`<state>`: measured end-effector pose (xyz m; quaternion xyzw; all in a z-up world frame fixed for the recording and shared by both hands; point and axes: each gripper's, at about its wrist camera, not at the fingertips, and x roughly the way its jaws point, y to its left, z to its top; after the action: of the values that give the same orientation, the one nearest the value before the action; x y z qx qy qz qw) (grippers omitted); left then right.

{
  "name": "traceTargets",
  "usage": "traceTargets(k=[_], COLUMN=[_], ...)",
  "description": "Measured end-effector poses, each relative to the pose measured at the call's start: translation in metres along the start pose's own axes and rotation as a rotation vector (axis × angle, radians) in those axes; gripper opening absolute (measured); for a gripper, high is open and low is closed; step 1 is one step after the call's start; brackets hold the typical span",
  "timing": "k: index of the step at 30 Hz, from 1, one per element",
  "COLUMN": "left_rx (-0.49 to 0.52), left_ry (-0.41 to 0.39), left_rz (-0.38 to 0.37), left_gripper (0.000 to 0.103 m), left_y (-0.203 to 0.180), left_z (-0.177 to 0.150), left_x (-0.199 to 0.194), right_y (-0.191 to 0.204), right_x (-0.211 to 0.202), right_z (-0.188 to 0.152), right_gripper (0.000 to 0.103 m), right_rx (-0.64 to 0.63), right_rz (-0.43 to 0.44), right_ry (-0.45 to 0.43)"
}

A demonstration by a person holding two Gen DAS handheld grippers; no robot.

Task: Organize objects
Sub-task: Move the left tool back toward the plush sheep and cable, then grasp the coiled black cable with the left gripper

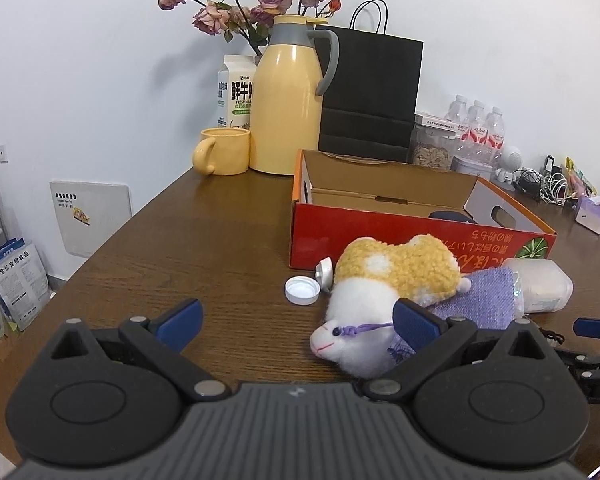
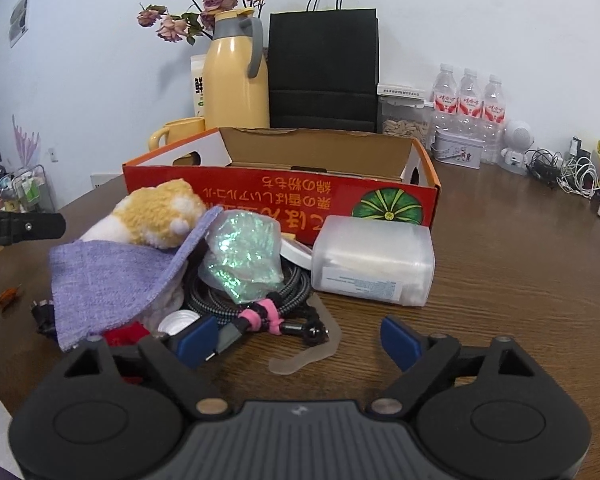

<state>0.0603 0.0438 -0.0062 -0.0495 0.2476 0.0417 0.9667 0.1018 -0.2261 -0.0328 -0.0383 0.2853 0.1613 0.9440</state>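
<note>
A red cardboard box point(image 1: 400, 240) stands open on the brown table; it also shows in the right wrist view point(image 2: 260, 196). In front of it lies a pile: a yellow and white plush toy point(image 1: 396, 276) point(image 2: 156, 216), a purple cloth point(image 1: 480, 300) point(image 2: 112, 280), a shiny plastic bag point(image 2: 244, 252), a coiled braided cable point(image 2: 268, 300) and a translucent plastic container point(image 2: 374, 264) point(image 1: 540, 284). A white bottle cap point(image 1: 302, 290) lies left of the toy. My left gripper point(image 1: 296, 320) is open, its right finger by the toy's head. My right gripper point(image 2: 296, 340) is open just before the cable.
At the back stand a yellow thermos point(image 1: 286, 104), a yellow mug point(image 1: 224, 152), a milk carton point(image 1: 236, 92), a black paper bag point(image 1: 370, 96), a jar of seeds point(image 2: 404, 120) and three water bottles point(image 2: 468, 108). Cables point(image 2: 564, 172) lie at the far right.
</note>
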Motion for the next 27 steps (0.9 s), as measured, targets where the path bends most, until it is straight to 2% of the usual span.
traceTargets(k=[5,7,11,12,13,15,18,20,27], left_rx=[-0.004,-0.004,0.000,0.002,0.003,0.003,0.000,-0.003,0.000], left_ry=[-0.003,-0.002,0.000,0.001,0.001,0.003,0.010,0.013,0.016], left_rz=[-0.002,-0.001,-0.005,-0.007,-0.009,-0.011,-0.009,-0.010,-0.009], left_gripper=[0.103,0.103,0.103,0.103,0.103,0.103,0.103,0.103,0.103], left_y=[0.001,0.002,0.000,0.000,0.000,0.000,0.001,0.001,0.005], left_z=[0.000,-0.001,-0.002,-0.002,-0.002,-0.003,-0.005,-0.005,-0.008], left_x=[-0.001,-0.001,-0.002,-0.002,-0.002,-0.002,-0.001,-0.001,-0.006], right_y=[-0.008,-0.010,-0.008,-0.007,-0.007,-0.007,-0.011,-0.014,-0.028], right_x=[-0.004,-0.001,0.007,0.007,0.007,0.006,0.003,0.000,-0.010], right_z=[-0.004,-0.006,-0.008,-0.008,-0.007,-0.008,-0.009,-0.011,-0.015], right_gripper=[0.070,0.057,0.052,0.046,0.034,0.020,0.008,0.004,0.004], right_rx=[0.012,0.013,0.007,0.005,0.001,-0.007,-0.007,-0.003,0.029], right_rz=[-0.008,-0.015,-0.028,-0.023,-0.020,-0.024,-0.038,-0.051,-0.080], right_ry=[0.004,0.021,0.025,0.024,0.022,0.021,0.019,0.016,-0.013])
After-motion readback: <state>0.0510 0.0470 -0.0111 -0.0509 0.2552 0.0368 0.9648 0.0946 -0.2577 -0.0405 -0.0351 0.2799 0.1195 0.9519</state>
